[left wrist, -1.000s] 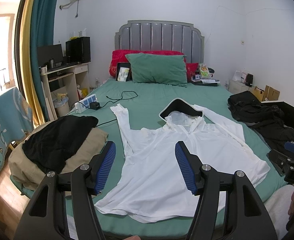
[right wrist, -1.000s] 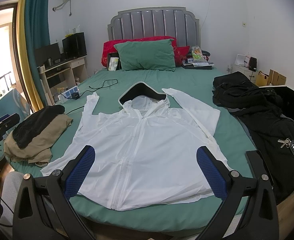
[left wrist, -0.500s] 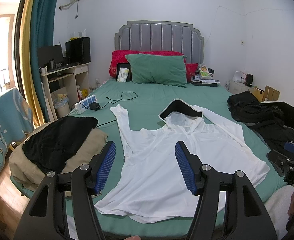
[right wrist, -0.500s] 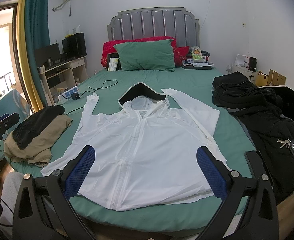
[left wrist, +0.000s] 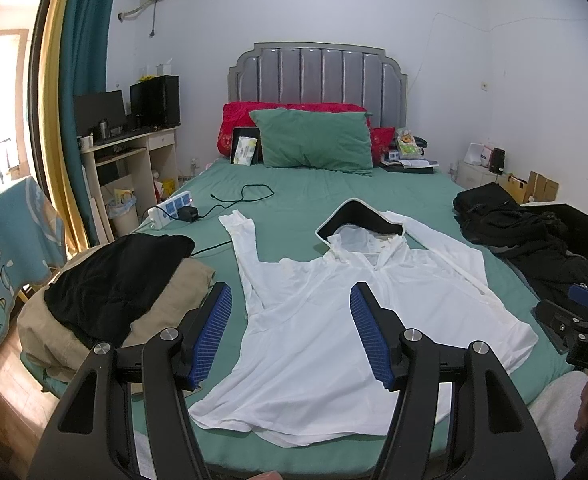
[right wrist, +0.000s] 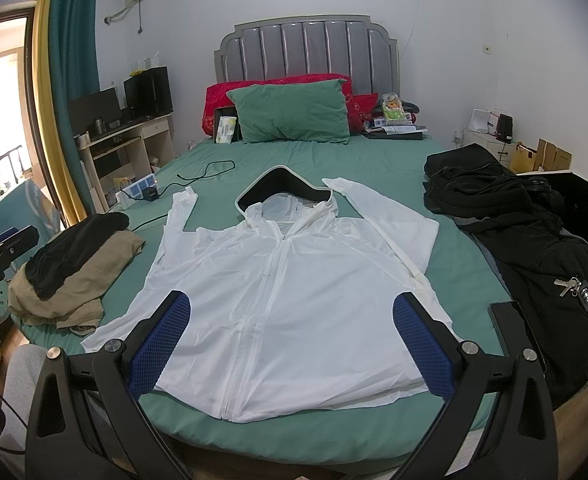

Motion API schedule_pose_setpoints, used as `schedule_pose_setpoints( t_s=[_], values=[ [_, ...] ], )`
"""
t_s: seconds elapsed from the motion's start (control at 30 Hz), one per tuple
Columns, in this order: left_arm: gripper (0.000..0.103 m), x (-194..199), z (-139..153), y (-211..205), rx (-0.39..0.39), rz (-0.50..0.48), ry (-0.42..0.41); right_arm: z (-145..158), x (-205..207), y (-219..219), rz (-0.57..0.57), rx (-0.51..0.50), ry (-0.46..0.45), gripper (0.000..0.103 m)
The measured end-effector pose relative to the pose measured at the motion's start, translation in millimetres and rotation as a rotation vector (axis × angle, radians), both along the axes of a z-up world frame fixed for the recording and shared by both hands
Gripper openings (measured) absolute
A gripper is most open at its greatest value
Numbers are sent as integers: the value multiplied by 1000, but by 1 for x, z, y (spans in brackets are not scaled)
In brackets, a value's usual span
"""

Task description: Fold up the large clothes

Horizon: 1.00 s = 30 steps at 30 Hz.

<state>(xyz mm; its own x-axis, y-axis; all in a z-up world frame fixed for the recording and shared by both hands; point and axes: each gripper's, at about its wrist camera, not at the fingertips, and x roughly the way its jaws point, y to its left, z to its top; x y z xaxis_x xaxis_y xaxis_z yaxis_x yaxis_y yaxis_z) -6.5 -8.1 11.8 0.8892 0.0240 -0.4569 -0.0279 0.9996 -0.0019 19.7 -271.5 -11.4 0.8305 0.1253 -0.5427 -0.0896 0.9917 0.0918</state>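
A white zip-up hooded jacket [left wrist: 333, 320] lies spread flat, front up, on the green bed [left wrist: 301, 196], hood with dark lining toward the pillows, left sleeve stretched up, right sleeve folded along the side. It also shows in the right wrist view [right wrist: 286, 280]. My left gripper [left wrist: 292, 328] is open and empty, held above the jacket's near left part. My right gripper [right wrist: 292, 340] is open wide and empty, above the jacket's hem near the bed's foot.
A pile of black and tan clothes [left wrist: 106, 300] lies at the bed's left edge. Black garments [right wrist: 525, 232] with keys [right wrist: 573, 286] and a phone [right wrist: 513, 328] lie on the right. A power strip with cable [left wrist: 174, 210], pillows [left wrist: 313, 144] and a desk [left wrist: 126, 152] are behind.
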Motion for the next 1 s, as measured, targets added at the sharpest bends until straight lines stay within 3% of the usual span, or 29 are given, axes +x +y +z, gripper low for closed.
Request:
schedule_pose_setpoints(
  t_s=[0.53,0.67,0.77,1.0],
  values=[
    [65,3,8,-2,-20,-16,-3,2,4,-6,4,-3,8,101],
    [81,20,13,-1,-50,-31,30,-2,15,-12,4,-3,22,101],
    [82,39,5,1,-71,-65,76,-10,30,-15,4,-14,38,101],
    [82,88,-21,6,-35,-113,138,-28,69,-29,3,-14,84,101]
  ],
)
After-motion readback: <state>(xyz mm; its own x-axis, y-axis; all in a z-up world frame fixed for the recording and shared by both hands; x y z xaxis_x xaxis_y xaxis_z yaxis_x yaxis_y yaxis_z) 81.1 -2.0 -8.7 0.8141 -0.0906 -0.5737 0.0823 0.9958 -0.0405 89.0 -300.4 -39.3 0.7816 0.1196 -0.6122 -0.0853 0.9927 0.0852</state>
